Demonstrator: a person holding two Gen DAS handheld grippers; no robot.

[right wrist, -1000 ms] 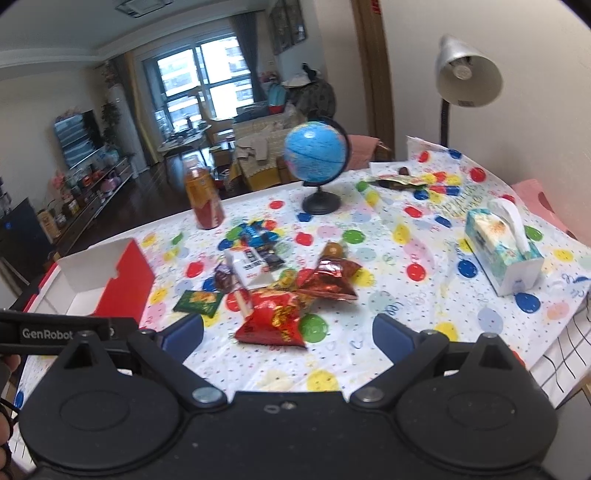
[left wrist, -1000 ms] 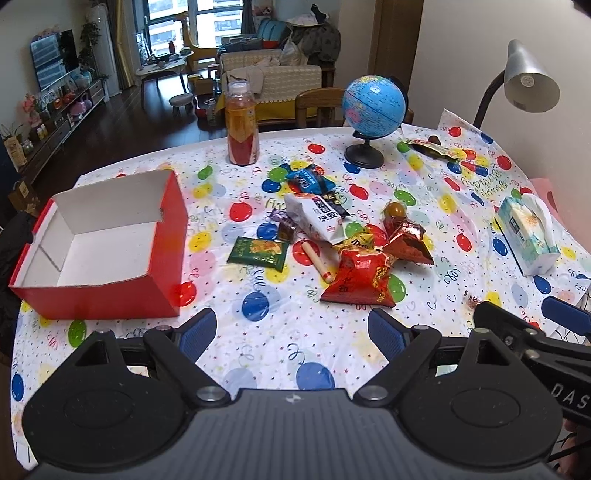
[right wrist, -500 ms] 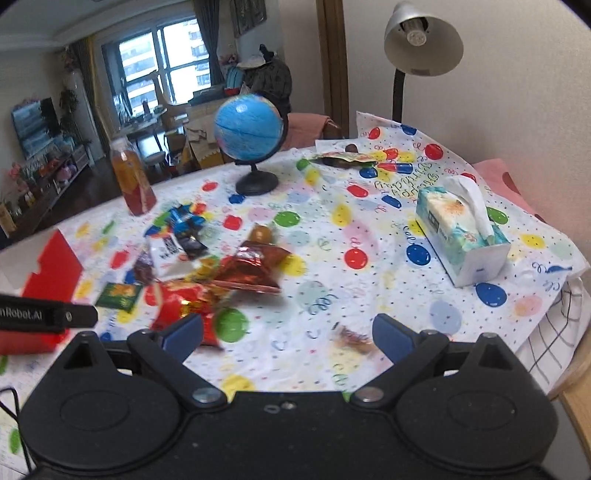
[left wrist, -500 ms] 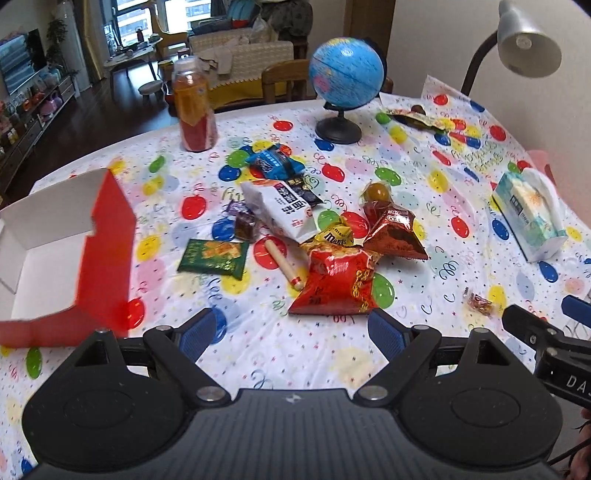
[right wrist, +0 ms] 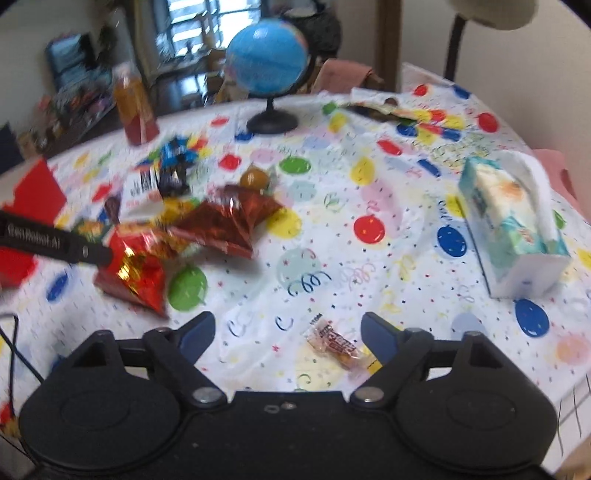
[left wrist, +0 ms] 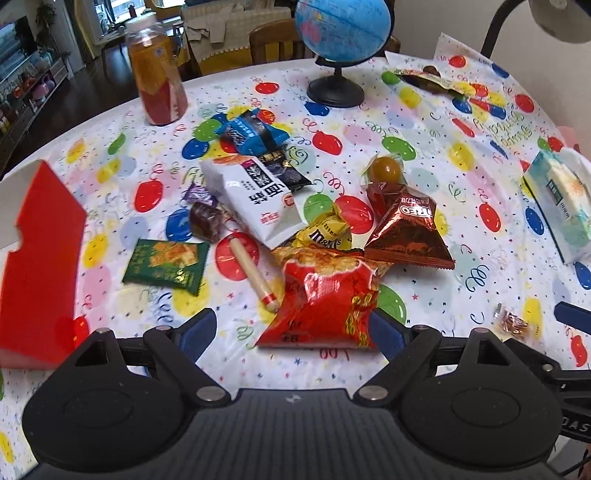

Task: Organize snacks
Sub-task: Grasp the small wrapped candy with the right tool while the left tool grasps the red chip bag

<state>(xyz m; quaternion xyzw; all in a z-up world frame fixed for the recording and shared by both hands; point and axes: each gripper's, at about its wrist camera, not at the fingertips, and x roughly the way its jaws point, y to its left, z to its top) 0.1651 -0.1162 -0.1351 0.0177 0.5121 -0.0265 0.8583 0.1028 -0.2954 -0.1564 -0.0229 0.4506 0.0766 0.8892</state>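
A pile of snacks lies mid-table: a red chip bag (left wrist: 325,302), a brown Oreo pyramid bag (left wrist: 408,232), a yellow M&M's bag (left wrist: 325,236), a white packet (left wrist: 258,195), a green packet (left wrist: 166,264) and a sausage stick (left wrist: 253,275). My left gripper (left wrist: 291,332) is open, low over the table, its fingers either side of the red bag's near end. My right gripper (right wrist: 288,330) is open over a small wrapped candy (right wrist: 336,343), which lies between its fingers. The red open box (left wrist: 40,266) stands at the left.
A globe (left wrist: 341,29), an orange drink bottle (left wrist: 159,77) and a lamp stand at the back. A tissue box (right wrist: 513,225) sits at the right near the table edge. More wrappers (left wrist: 428,79) lie at the far right. The right view is motion-blurred.
Both grippers moved forward and down toward the table. The left closed in on the red chip bag; the right swung right and came over the small candy. Both stayed open.
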